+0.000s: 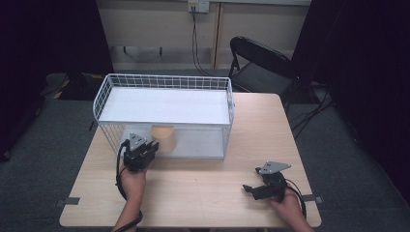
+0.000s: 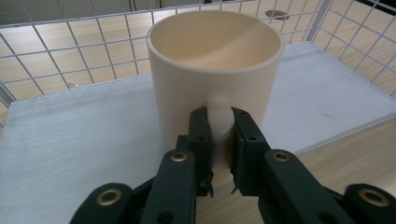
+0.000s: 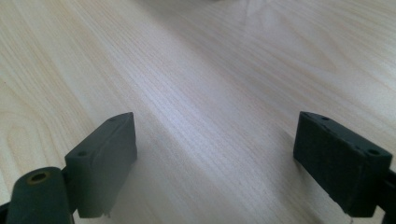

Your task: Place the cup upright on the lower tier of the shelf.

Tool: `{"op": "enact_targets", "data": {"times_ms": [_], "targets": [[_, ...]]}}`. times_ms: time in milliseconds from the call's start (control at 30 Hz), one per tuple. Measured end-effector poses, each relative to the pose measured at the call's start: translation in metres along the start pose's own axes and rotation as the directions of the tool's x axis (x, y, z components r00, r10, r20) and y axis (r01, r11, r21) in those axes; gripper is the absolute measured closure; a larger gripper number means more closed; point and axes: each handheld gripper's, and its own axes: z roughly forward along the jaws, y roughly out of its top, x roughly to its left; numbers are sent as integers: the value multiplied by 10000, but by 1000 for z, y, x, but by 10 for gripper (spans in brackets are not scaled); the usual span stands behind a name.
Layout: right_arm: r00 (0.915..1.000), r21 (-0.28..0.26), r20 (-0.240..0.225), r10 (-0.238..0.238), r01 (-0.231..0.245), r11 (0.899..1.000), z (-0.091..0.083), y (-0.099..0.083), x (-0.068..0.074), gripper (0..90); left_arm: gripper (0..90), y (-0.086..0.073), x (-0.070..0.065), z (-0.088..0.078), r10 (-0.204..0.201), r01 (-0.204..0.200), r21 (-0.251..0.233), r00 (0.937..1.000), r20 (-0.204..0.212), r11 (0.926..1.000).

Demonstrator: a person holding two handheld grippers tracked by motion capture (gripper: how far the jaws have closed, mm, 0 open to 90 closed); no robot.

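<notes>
1. Nearest to me, my right gripper [image 1: 255,189] rests low on the wooden table [image 1: 203,188], well apart from the wire rack [image 1: 164,82] and off to its right front corner. Its jaws stand spread wide with bare wood between them, holding nothing.
2. My left gripper [image 2: 219,140] sits at the rack's open front, near its left end. Its jaws are pinched onto the handle [image 2: 218,126] of the cream mug [image 2: 215,60], one pad on each side.
3. The mug stands upright on the rack's lower white shelf [image 2: 70,140], just inside the front edge and under the upper shelf [image 1: 164,104].
4. I judge the step in hand to be moving the mug by its handle at the rack's lower level. To do it well I would keep the pinch firm and the wrist level, since a mug held only by the handle wants to swing.
5. I would watch the rim against the upper shelf and the wire side, and travel slowly.
</notes>
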Motion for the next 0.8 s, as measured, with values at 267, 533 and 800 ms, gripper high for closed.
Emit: {"op": "enact_targets", "data": {"times_ms": [267, 533, 800], "targets": [[10000, -2, 1, -1, 1, 10000, 0, 0, 0, 127, 797, 2, -6, 11, -182, 184, 77, 9996, -194, 9998], [10000, 9, -4, 9, -9, 10000, 0, 0, 0, 127, 702, 1, -5, 11, -398, 398, -78, 9992, -52, 9992], [10000, 14, -8, 11, -11, 10000, -1, 0, 0, 127, 411, -7, -2, 6, -360, 358, 76, 9991, 241, 9993]]}}
